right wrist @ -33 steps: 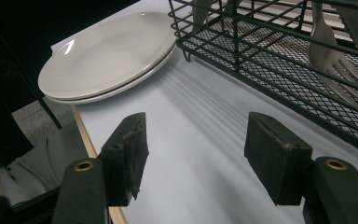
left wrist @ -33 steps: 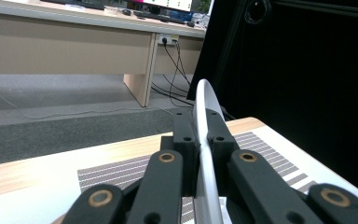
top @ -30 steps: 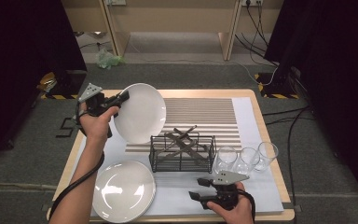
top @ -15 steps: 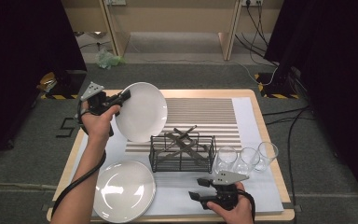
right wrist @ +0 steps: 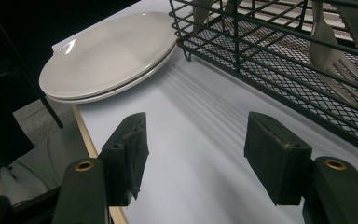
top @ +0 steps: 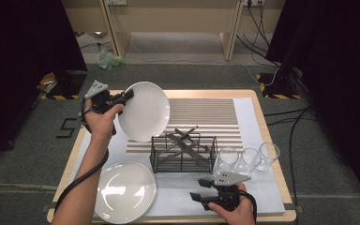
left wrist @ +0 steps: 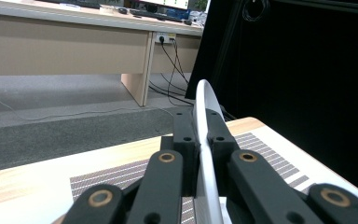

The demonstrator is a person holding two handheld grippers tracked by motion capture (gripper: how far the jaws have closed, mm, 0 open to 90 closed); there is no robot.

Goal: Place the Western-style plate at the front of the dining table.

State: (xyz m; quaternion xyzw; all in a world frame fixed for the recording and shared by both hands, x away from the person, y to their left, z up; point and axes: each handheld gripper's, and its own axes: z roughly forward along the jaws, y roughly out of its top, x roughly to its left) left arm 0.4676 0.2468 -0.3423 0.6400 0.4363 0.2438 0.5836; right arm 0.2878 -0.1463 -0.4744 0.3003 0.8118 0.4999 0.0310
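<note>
Plate lifted in left tongs, barely shifted from a second ago; right tongs idle.

Left tongs [top: 127, 95] stay clenched on the rim of the white plate [top: 145, 111], held tilted above the far-left tabletop [top: 201, 93], almost where it was earlier. Right tongs [top: 198, 196] rest released at the near edge, unmoved. Stacked plates [top: 124, 191] lie near-left, wire basket [top: 183, 152] in the middle. Judgement: carry pauses; plate likely awaits placement.

Left gripper [top: 130, 95] w/ plate [top: 144, 111] sits slightly higher and closer to counter's back edge than before.
</note>
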